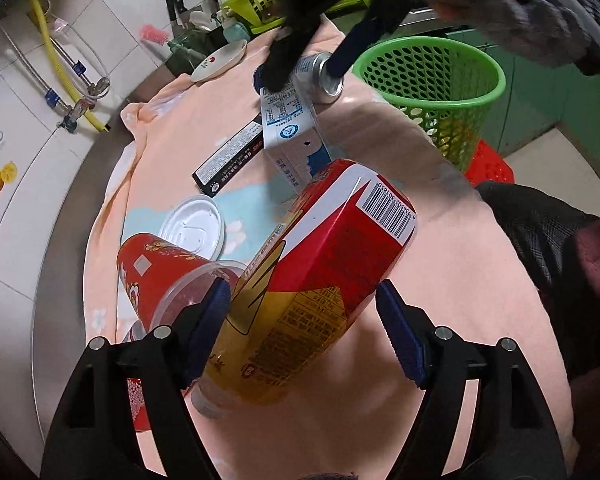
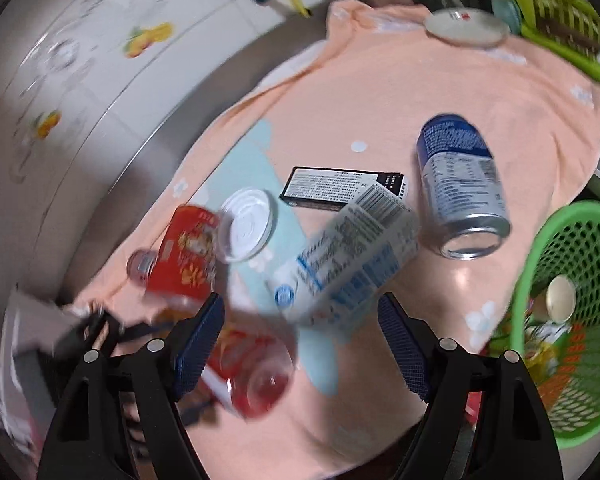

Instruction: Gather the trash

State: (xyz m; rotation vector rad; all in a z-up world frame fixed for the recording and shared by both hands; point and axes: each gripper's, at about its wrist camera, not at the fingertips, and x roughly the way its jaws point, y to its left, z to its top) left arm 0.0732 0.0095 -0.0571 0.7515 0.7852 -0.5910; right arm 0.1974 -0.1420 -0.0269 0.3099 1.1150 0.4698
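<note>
— Where's the trash?

— A red-and-yellow carton [image 1: 324, 280] lies on the peach cloth [image 1: 460, 280], between the spread jaws of the left gripper [image 1: 304, 328]; only the left pad seems to touch it.

— The rest?

— A white-and-blue milk carton [image 2: 348, 264], black box [image 2: 340, 190], blue can [image 2: 460, 188], white lid [image 2: 248, 230] and red cup [image 2: 188, 256] lie beyond it. The right gripper [image 2: 302, 336] hangs wide apart over them, empty. The green basket [image 2: 580, 320] stands at the cloth's edge.
</note>
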